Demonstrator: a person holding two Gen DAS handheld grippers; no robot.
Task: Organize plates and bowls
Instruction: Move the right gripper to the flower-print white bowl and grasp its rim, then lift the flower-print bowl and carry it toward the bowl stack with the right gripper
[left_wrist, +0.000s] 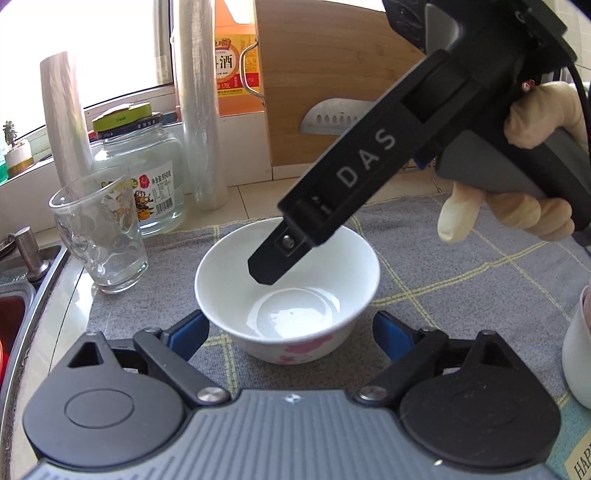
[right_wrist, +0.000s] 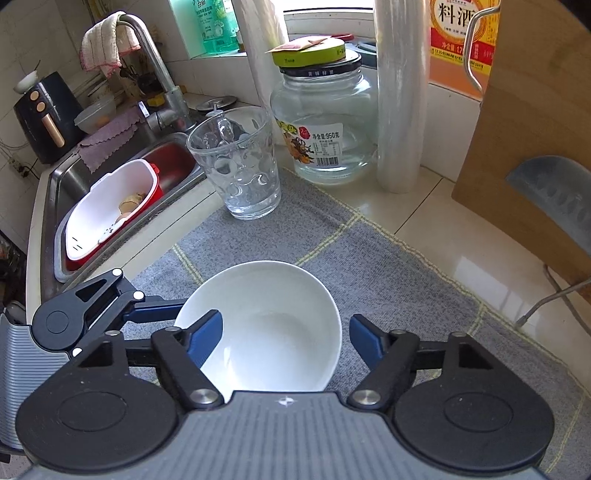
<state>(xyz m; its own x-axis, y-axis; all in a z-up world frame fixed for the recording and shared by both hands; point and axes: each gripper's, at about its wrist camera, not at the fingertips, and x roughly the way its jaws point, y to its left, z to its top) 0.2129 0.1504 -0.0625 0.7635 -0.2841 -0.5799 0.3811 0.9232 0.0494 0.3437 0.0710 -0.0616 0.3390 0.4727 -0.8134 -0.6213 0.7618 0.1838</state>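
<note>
Bowl (right_wrist: 266, 325) sits upright on the grey mat (right_wrist: 388, 280), well inside the mat's edges. To its left, your left gripper (left_wrist: 291, 332) straddles it, fingers apart either side of the wall, pads off it. Glass cup (right_wrist: 236, 162) stands near the mat's sink-side corner, jar (right_wrist: 325, 122) just behind. Your right gripper (right_wrist: 286, 338) has one finger inside the rim, one outside, jaws apart. Right of it, open mat up to the cutting board (right_wrist: 524, 155).

Black right gripper (left_wrist: 262, 271), white "DAS" lettering, blue pads (right_wrist: 207, 338); cream glove (left_wrist: 517, 206).
</note>
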